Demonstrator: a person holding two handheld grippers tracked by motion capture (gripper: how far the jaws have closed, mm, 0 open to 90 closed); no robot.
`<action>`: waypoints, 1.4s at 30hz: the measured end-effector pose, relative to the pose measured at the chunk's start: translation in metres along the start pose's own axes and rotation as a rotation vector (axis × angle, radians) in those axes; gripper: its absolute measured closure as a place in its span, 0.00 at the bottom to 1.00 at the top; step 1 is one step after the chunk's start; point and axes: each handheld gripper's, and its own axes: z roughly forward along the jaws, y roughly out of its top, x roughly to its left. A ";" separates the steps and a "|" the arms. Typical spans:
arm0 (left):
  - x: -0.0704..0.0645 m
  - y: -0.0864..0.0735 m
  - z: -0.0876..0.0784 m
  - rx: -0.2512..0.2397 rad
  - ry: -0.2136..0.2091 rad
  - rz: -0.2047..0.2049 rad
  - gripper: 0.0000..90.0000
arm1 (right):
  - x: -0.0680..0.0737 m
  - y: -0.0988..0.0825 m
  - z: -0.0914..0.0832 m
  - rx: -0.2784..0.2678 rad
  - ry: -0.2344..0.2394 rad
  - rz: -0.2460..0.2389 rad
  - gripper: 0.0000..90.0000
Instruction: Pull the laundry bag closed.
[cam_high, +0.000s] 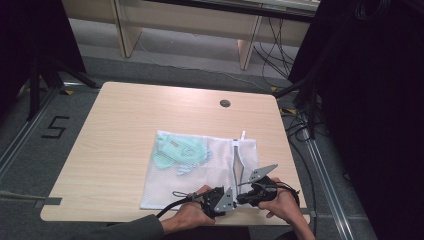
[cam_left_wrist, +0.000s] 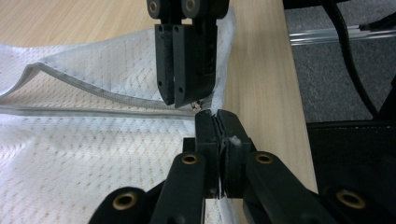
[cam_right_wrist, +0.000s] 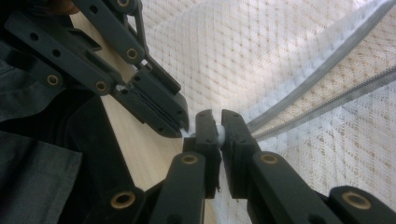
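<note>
A white mesh bag (cam_high: 200, 172) lies flat on the wooden table (cam_high: 125, 125), with a green garment (cam_high: 177, 152) inside its far left part. A grey zipper (cam_high: 236, 160) runs along the bag's right side and stands partly open (cam_left_wrist: 93, 112). Both grippers meet tip to tip at the bag's near right corner. My left gripper (cam_high: 231, 201) (cam_left_wrist: 215, 119) is shut with a bit of white mesh pinched between its jaws. My right gripper (cam_high: 241, 196) (cam_right_wrist: 217, 119) is shut on the white bag edge at the zipper's end (cam_right_wrist: 327, 98), right against the left gripper's tips (cam_right_wrist: 180, 126).
The table's front edge (cam_high: 150, 219) runs just under the hands, and the right edge (cam_left_wrist: 280, 93) lies close beside the bag corner. A round cable hole (cam_high: 225, 103) sits at the far middle. Cables (cam_high: 300, 130) lie on the floor at the right.
</note>
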 end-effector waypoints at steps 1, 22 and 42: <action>0.000 0.000 0.000 -0.001 -0.002 -0.001 0.97 | 0.001 0.000 0.000 0.002 0.004 0.011 0.96; 0.000 -0.003 0.003 0.020 0.001 0.012 0.95 | 0.000 0.000 0.000 0.010 0.009 0.008 0.96; -0.004 -0.002 0.003 0.017 -0.019 0.056 0.98 | -0.001 -0.001 0.005 0.033 -0.008 -0.002 0.96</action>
